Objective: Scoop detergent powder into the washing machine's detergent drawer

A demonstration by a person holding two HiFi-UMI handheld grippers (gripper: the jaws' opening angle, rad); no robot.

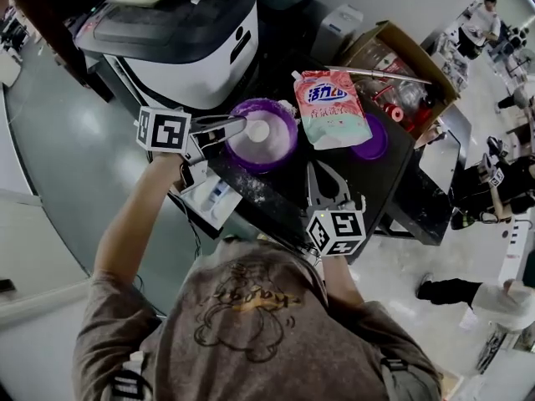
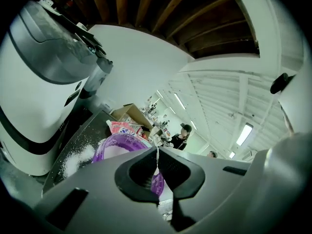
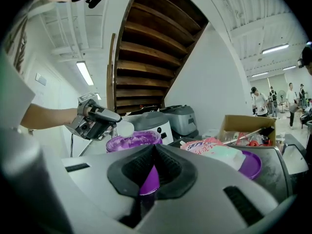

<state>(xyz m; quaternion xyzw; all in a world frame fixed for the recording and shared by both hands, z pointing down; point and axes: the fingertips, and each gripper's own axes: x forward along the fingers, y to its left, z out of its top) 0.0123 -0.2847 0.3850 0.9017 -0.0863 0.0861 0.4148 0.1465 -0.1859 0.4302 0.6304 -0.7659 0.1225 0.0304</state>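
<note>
A purple bowl (image 1: 280,153) holding white powder stands on the dark table (image 1: 376,186). My left gripper (image 1: 238,128) is shut on the thin handle of a white scoop (image 1: 257,130), whose cup hangs over the bowl. The same scoop (image 3: 124,128) shows at the bowl's rim (image 3: 134,140) in the right gripper view. My right gripper (image 1: 321,167) is shut and hovers over the table just right of the bowl, holding nothing I can make out. A white compartmented drawer (image 1: 213,197) lies below the left gripper. The washing machine (image 1: 180,36) stands behind the bowl.
A pink detergent bag (image 1: 330,107) lies partly on a purple lid (image 1: 374,140). An open cardboard box (image 1: 401,69) stands at the back right. Spilled powder (image 2: 78,157) dusts the table beside the bowl (image 2: 119,145). People stand further off to the right.
</note>
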